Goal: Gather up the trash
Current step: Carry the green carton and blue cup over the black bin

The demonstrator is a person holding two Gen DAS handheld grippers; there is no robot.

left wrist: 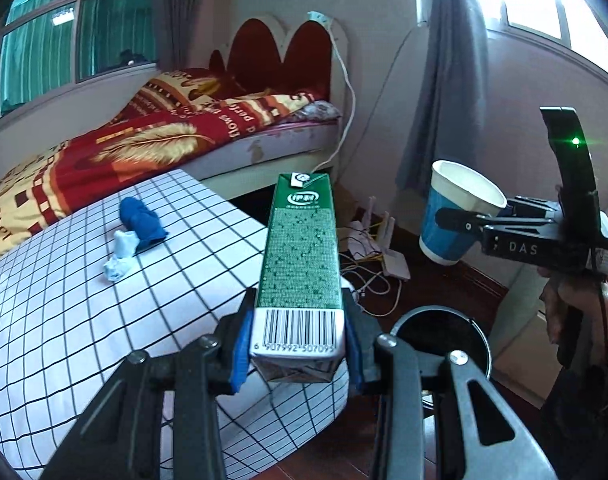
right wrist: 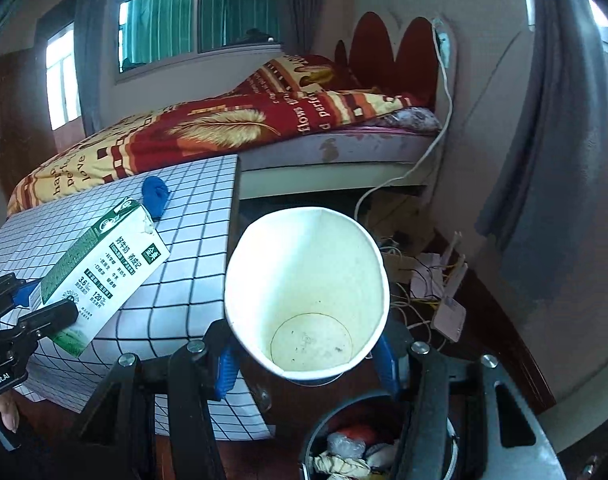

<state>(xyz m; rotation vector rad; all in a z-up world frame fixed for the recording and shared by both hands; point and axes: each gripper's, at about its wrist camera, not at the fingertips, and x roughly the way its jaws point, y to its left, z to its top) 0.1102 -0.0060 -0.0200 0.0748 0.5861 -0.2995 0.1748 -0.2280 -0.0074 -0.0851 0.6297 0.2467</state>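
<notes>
Claws grip milk carton (left wrist: pixel 298 264) and paper cup (right wrist: pixel 308 292), both past the table edge (right wrist: pixel 234 216).

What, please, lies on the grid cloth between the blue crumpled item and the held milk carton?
In the left wrist view, two pale tissue wads lie beside the blue crumpled item; bare grid cloth runs on to the milk carton.

A bed (left wrist: pixel 152 148) with a red and yellow quilt (right wrist: pixel 208 128) stands under teal-curtained windows (left wrist: pixel 76 36). Daylight enters beside grey curtains (left wrist: pixel 452 80); pale walls (right wrist: pixel 484 40) meet a dark wooden floor (left wrist: pixel 436 284).
</notes>
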